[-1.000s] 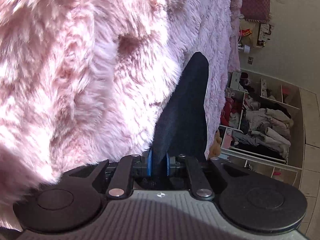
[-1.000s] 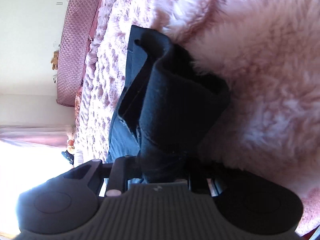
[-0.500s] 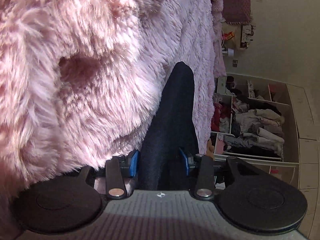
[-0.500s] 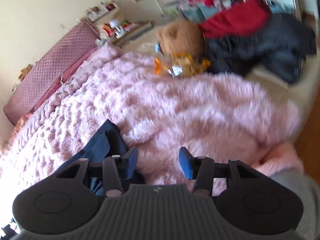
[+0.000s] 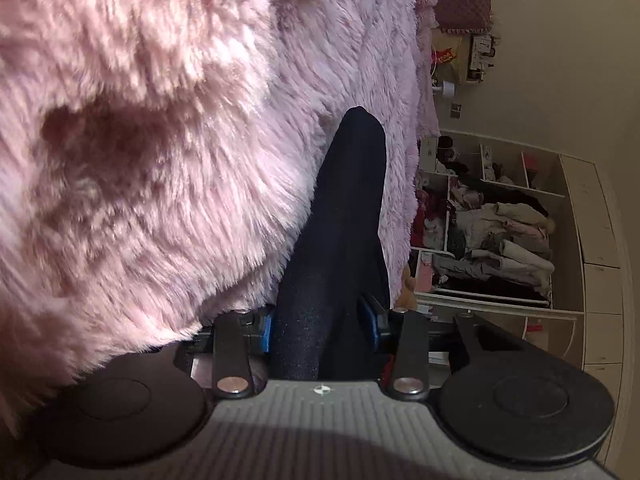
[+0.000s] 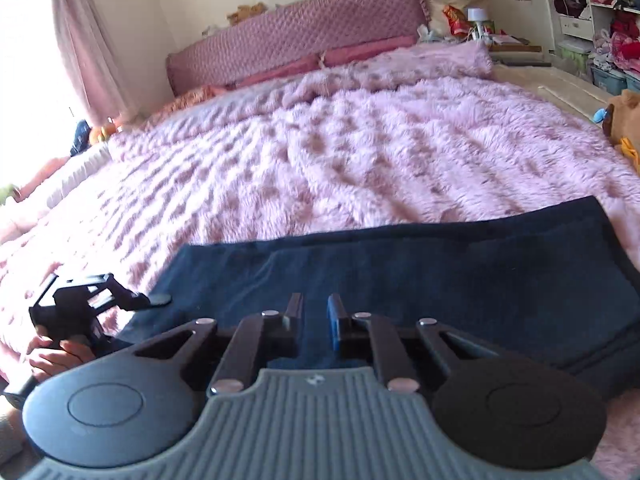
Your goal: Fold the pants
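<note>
Dark navy pants (image 6: pixel 440 272) lie flat and folded across the fluffy pink blanket (image 6: pixel 360 152). My right gripper (image 6: pixel 314 304) hovers over their near edge; its jaws are closing and stand almost together with nothing between them. At the pants' left end, a hand (image 6: pixel 52 356) holds my left gripper (image 6: pixel 156 300). In the left wrist view the pants (image 5: pixel 344 220) run edge-on away from the left gripper (image 5: pixel 318 320). The cloth lies loosely between its blue pads (image 5: pixel 265 326), and those jaws are closing slightly.
A quilted mauve headboard (image 6: pixel 296 40) and pillows stand at the far end of the bed. A brown plush toy (image 6: pixel 624 116) sits at the bed's right edge. Open shelves of clothes (image 5: pixel 500 232) line the wall beyond, and a pink curtain (image 6: pixel 80 40) hangs at the left.
My right gripper let go of the bunched pants, rolled upright, rose and drew back; its jaws opened, then closed. My left jaws opened off the cloth, which now lies flat.
</note>
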The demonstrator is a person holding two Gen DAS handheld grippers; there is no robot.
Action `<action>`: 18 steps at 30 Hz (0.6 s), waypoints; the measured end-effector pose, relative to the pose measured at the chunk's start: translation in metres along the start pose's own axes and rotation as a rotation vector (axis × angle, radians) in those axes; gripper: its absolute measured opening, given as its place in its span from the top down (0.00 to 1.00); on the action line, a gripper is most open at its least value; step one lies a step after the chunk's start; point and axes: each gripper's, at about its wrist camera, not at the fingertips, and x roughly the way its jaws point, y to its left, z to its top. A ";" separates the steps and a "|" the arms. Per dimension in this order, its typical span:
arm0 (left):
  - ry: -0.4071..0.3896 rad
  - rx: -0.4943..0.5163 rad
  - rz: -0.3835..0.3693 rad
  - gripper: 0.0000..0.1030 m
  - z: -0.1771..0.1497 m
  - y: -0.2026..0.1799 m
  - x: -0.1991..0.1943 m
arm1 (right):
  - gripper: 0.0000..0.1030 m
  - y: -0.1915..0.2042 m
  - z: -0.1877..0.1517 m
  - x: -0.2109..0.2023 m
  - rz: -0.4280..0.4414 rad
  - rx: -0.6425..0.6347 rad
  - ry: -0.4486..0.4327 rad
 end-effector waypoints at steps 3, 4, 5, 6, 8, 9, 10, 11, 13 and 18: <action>0.009 0.008 0.027 0.64 0.000 0.003 0.000 | 0.98 0.005 0.003 0.042 -0.040 0.045 0.002; 0.014 0.008 0.028 0.65 0.000 0.006 -0.001 | 0.98 0.004 0.004 0.053 -0.037 0.045 -0.019; 0.016 0.003 0.026 0.65 0.000 0.007 -0.001 | 0.98 0.004 0.002 0.070 -0.069 0.022 -0.012; 0.017 -0.004 0.021 0.66 0.000 0.009 0.000 | 1.00 0.003 0.002 0.081 -0.094 0.007 0.001; 0.017 -0.001 0.024 0.66 -0.001 0.010 -0.001 | 1.00 -0.011 0.005 0.105 -0.127 0.054 -0.021; 0.018 0.003 0.027 0.66 -0.001 0.009 0.000 | 1.00 -0.018 0.005 0.109 -0.120 0.114 -0.024; 0.017 0.007 0.029 0.66 -0.002 0.009 -0.001 | 1.00 -0.030 0.003 0.112 -0.099 0.222 -0.017; 0.017 0.007 0.030 0.66 -0.002 0.008 -0.001 | 1.00 -0.038 0.002 0.111 -0.079 0.312 -0.009; 0.019 -0.002 0.029 0.67 -0.002 0.008 -0.001 | 1.00 -0.040 -0.002 0.097 -0.065 0.359 0.004; 0.018 -0.018 0.037 0.69 -0.001 0.008 -0.002 | 1.00 -0.011 -0.037 0.050 -0.062 0.097 0.076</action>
